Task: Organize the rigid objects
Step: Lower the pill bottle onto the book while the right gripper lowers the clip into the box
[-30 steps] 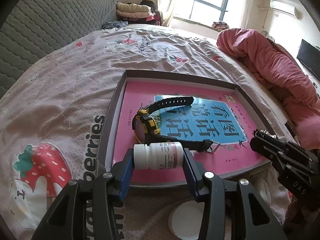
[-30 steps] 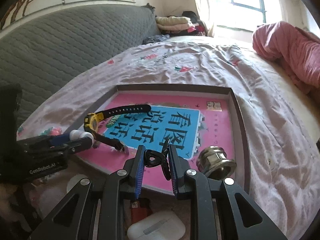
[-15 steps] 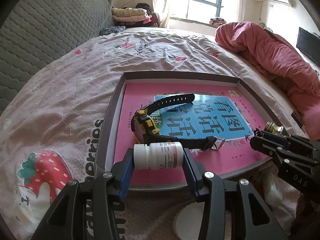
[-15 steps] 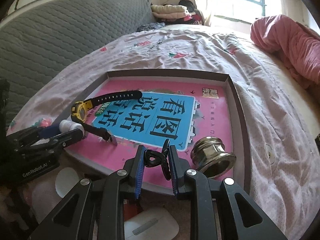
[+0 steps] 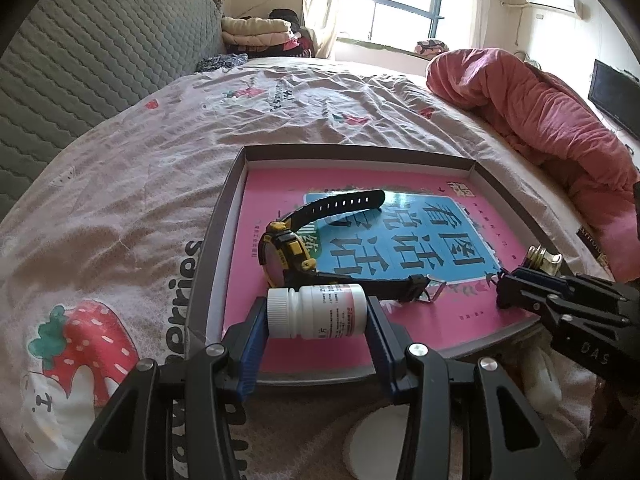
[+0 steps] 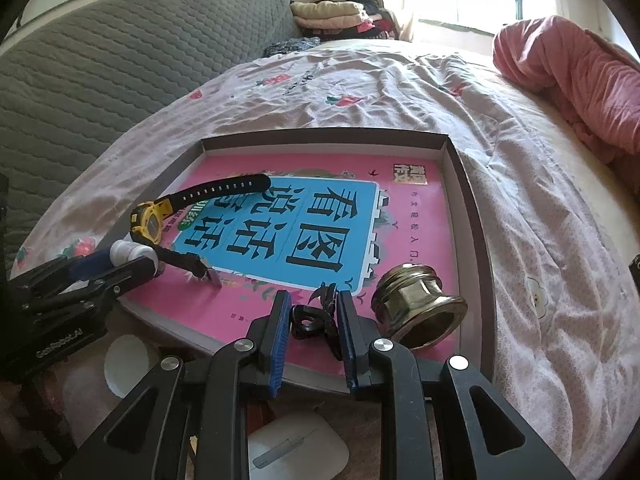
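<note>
Little has changed over the last second: the left gripper (image 5: 316, 316) still pinches the white pill bottle (image 5: 316, 312) end to end at the box's (image 5: 216, 248) lower-left edge, near the watch (image 5: 286, 252). The right gripper (image 6: 312, 320) stays clamped on a small black clip (image 6: 312, 318) at lower centre, beside the brass fitting (image 6: 418, 306). Both items appear ready to be set down.

- The brass fitting (image 6: 418, 310) now shows fully in the right wrist view, nearer the right gripper (image 6: 313, 320).
- In the left wrist view, the right gripper (image 5: 505, 286) sits higher, over the tray's (image 5: 218, 236) near corner.
</note>
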{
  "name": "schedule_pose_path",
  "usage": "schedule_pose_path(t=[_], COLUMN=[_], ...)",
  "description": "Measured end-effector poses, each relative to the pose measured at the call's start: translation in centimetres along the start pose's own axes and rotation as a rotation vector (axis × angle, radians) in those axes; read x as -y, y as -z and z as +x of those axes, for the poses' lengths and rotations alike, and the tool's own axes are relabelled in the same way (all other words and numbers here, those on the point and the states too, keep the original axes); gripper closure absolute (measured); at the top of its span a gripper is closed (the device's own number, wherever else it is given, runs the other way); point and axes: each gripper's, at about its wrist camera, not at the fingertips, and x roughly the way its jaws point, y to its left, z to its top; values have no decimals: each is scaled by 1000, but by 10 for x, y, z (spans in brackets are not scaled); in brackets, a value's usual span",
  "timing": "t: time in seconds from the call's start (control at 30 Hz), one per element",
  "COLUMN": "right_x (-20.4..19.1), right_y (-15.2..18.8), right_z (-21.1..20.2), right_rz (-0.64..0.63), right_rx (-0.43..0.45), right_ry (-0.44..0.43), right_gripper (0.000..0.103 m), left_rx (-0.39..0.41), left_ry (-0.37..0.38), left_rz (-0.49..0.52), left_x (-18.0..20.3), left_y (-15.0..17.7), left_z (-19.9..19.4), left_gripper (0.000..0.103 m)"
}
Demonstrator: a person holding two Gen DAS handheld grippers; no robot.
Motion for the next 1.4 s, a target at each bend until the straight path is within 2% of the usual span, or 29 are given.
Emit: schedule_pose_path(t=[0.2,0.5,0.7,0.77,0.83,1.13,1.4], right_x=[-2,0,5,5,5,5,4], right_y=[0,0,-1,-1,-1,-1,0], right_z=[-2,-8,-13,-14,-14,-19,-17], right_rz=[0,17,39,40,39,33,21], right_rx=[1,34,64,66,71,86,79], right_ry=[-21,-40,-58,-56,-51,-52,-60], right_gripper=[73,71,65,65,64,60,60], left_rx=[-7,-73,-204,-205,-205,-173,-169], left_ry=[-10,50,99,110,82,37,32], left_rz=[8,19,-2,-22,3,1,-1], left_x=[0,-3,-8,-11,-7,-5,-5], left_y=[-2,-7,-17,-17,-15,-12,-13], left_z=[4,12,18,17,17,11,8], left_gripper=[56,56,56,56,56,56,56])
